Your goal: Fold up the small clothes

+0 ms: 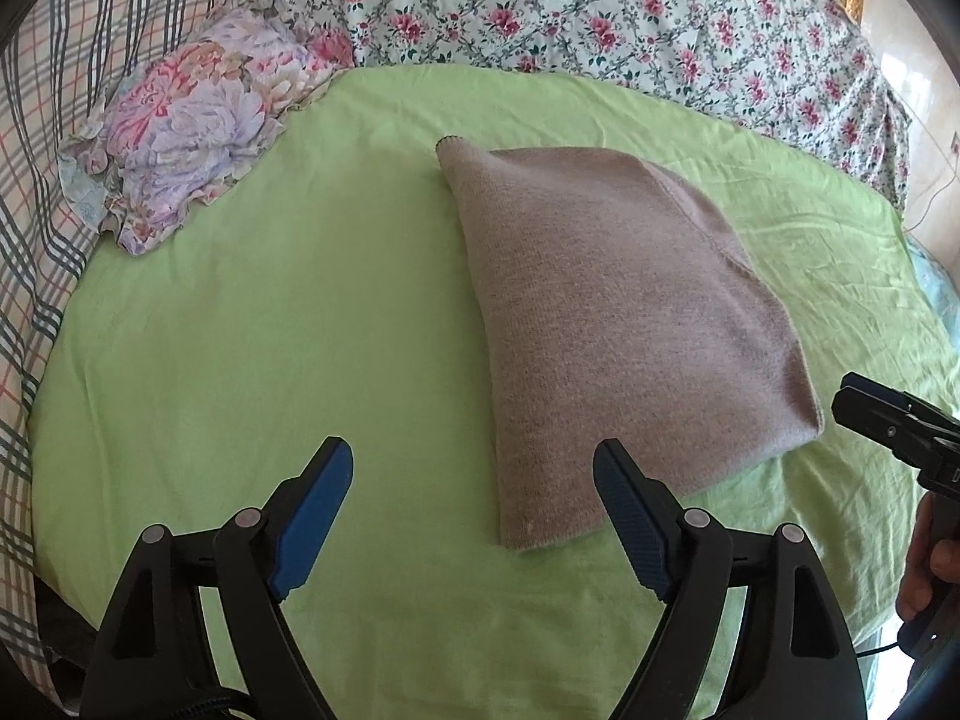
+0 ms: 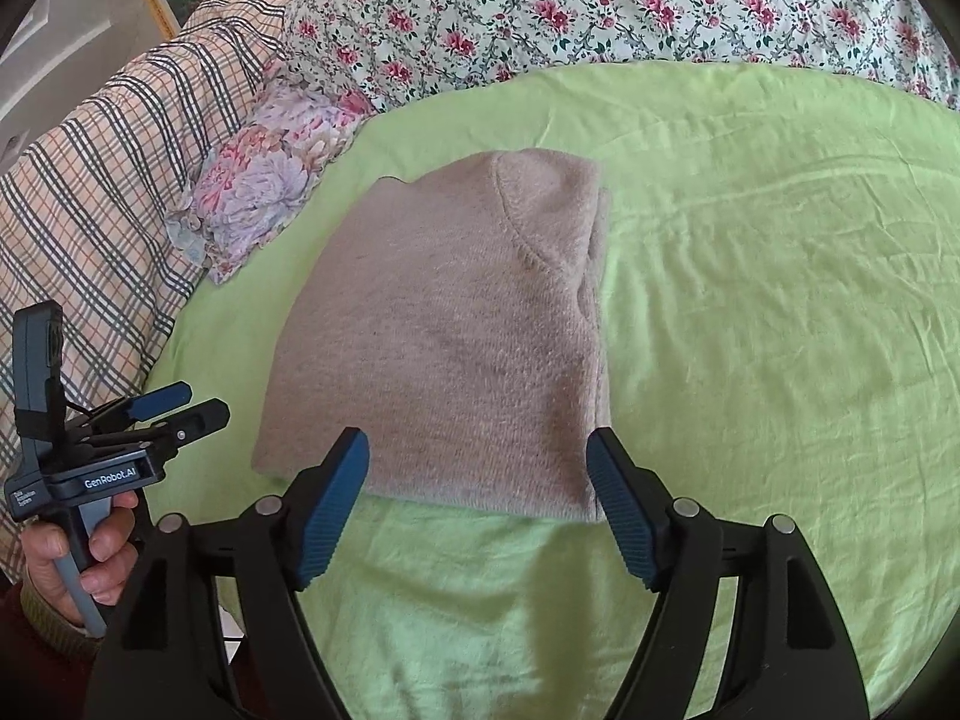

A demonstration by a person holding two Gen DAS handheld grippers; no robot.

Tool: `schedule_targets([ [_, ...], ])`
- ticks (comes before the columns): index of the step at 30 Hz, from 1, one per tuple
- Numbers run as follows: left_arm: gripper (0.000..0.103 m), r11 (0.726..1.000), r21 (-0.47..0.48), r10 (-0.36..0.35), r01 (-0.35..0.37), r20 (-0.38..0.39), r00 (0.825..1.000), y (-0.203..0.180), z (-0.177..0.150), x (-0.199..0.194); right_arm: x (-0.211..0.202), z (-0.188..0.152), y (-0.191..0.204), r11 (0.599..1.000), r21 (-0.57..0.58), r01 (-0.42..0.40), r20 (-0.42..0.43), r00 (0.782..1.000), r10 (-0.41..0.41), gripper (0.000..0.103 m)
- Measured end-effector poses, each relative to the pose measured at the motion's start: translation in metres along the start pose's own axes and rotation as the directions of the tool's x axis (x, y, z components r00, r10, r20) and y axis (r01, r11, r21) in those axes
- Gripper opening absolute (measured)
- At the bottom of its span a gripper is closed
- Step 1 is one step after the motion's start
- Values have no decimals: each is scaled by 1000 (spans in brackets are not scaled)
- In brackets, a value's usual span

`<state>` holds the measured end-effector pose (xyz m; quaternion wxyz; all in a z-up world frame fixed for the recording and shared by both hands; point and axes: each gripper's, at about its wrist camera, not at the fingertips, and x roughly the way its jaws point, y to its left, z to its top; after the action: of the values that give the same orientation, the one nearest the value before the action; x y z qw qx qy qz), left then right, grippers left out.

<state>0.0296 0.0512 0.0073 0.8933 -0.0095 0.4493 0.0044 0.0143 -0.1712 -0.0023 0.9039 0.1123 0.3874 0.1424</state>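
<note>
The grey knit sweater lies folded into a neat, compact bundle on the green sheet just ahead of both grippers, left gripper and right gripper spread wide and empty, so this piece looks finished.

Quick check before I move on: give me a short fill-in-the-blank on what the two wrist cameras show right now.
1. The folded sweater lies on a ____ sheet.
2. The left gripper has its jaws ____, nothing between them.
3. The right gripper holds ____.
4. The small flowered pillow lies ____ the sweater, not touching it.

Missing words: green; open; nothing; beside
</note>
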Motion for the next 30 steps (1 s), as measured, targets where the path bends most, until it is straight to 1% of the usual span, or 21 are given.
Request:
schedule_targets([
  [5,83,999,11,34,-34,-24,999,-3,6,12,9,6,-2,1000,9,-5,-17,1000,5,76],
  [10,83,999,20,43,-43,-4,999,-5,15,12,15,13,-2,1000,8,-19,-22,1000,19,76],
  [13,85,999,14,28,-29,7,1000,-3,24,13,19,23,-8,999,26,-39,-16,999,40,76],
  [19,86,999,-25,-32,32,8,999,11,48,24,27,54,-31,994,88,-69,25,997,67,76],
  [22,86,997,-54,-54,54,1,999,17,61,38,39,70,-47,987,134,-88,37,996,84,76],
  [25,86,993,-92,-76,74,-17,997,23,74,56,60,86,-61,981,166,-99,33,995,95,76],
  [26,86,991,-105,-86,83,-23,996,25,77,62,68,92,-66,979,177,-102,30,995,98,76],
  [28,86,985,-139,-109,102,-38,993,30,86,75,86,102,-75,972,211,-103,17,995,102,67],
  [29,87,982,-151,-120,113,-38,992,31,89,79,95,106,-81,967,233,-107,10,994,108,65],
  [30,87,979,-163,-131,123,-36,991,33,93,84,105,109,-87,959,262,-112,-1,993,116,61],
])
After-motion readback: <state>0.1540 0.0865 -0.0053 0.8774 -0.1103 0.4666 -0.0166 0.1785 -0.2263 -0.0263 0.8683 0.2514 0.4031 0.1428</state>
